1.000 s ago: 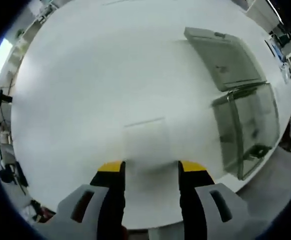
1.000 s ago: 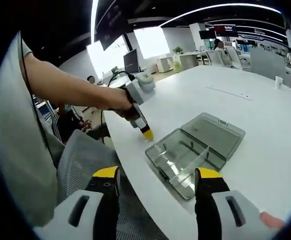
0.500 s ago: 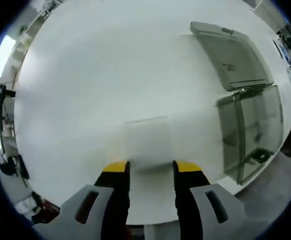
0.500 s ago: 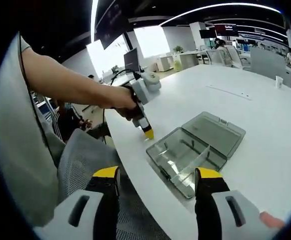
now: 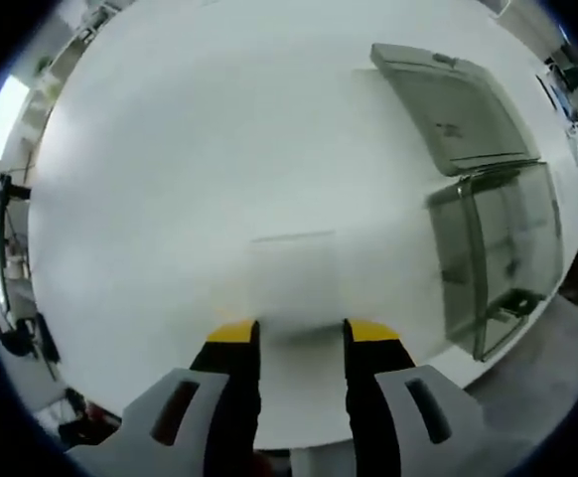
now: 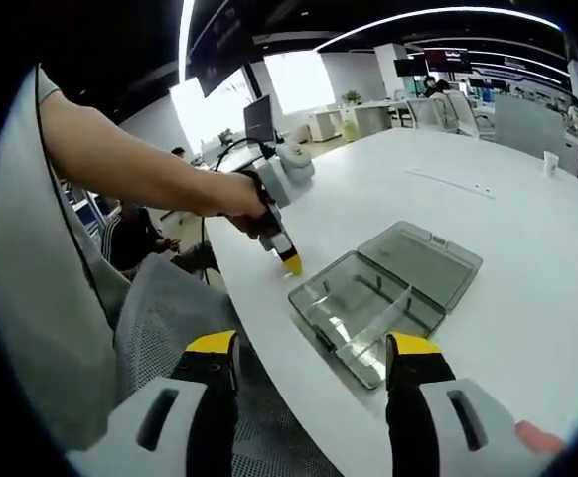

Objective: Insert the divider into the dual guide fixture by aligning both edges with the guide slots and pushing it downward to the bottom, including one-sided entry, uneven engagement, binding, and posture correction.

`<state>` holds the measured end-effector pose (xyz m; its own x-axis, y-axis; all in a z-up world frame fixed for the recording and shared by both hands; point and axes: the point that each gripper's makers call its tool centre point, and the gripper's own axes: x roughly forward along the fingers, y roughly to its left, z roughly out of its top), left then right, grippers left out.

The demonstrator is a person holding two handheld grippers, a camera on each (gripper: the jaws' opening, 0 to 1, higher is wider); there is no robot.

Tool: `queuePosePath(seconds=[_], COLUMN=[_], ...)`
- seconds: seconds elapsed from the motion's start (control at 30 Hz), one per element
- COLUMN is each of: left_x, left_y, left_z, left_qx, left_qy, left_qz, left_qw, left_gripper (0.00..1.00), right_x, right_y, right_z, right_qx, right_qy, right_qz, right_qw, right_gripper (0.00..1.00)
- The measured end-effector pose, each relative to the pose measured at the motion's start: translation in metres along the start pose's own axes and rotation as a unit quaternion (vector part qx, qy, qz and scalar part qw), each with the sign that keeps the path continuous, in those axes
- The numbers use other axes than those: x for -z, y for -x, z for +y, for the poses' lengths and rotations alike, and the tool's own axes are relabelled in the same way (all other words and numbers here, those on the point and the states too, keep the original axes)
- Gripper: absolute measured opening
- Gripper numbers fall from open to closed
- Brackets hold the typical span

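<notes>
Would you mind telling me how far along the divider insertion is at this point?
Done: the box lies open on the table. In hand: the left tongs straddle the flat-lying divider; grip unclear. Left: lifting it, aligning it and pushing it down into the box. The right tongs hang open.

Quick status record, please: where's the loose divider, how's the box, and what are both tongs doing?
divider: pale sheet lying flat on the white table
left tongs: tips at the table, straddling the divider's near edge; grip unconfirmed
right tongs: open, empty, off the table edge facing the box
box: clear, lid laid open; one partition stands inside
insertion: not started
</notes>
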<state>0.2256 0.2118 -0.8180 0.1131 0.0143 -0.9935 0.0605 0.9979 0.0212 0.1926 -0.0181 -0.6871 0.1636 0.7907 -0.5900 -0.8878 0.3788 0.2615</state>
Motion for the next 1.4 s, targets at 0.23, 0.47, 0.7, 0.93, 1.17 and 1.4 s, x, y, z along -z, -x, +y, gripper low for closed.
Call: queuePosePath(seconds=[0.23,0.47,0.7,0.93,1.17,1.4], left_x=[0.001,0.000,-0.001,0.004,0.005,0.001], left_y=[0.000,0.000,0.002,0.003,0.003,0.011], left_z=[0.000,-0.001,0.000,0.002,0.003,-0.001], left_qx=[0.002,0.005,0.005,0.012,0.019,0.031], left_qy=[-0.022,-0.053,-0.070,-0.065,-0.062,-0.053], left_qz=[-0.010,-0.013,-0.022,-0.025,-0.037,-0.057], left_qw=[0.9997,0.9985,0.9973,0.9975,0.9972,0.9965], left_gripper=[0.29,0.28,0.27,0.26,0.26,0.26], right_x=[-0.002,-0.003,-0.003,-0.003,-0.004,-0.004], right_y=[0.003,0.004,0.005,0.007,0.006,0.007], right_z=[0.000,0.000,0.002,0.001,0.003,0.005], right_qx=[0.004,0.007,0.005,0.008,0.008,0.008], right_qy=[0.002,-0.002,-0.003,-0.004,-0.004,-0.002], right_qz=[-0.001,-0.005,-0.007,-0.009,-0.010,-0.011], right_qw=[1.0000,1.0000,1.0000,0.9999,0.9999,0.9999], right_gripper=[0.56,0.56,0.56,0.56,0.56,0.56])
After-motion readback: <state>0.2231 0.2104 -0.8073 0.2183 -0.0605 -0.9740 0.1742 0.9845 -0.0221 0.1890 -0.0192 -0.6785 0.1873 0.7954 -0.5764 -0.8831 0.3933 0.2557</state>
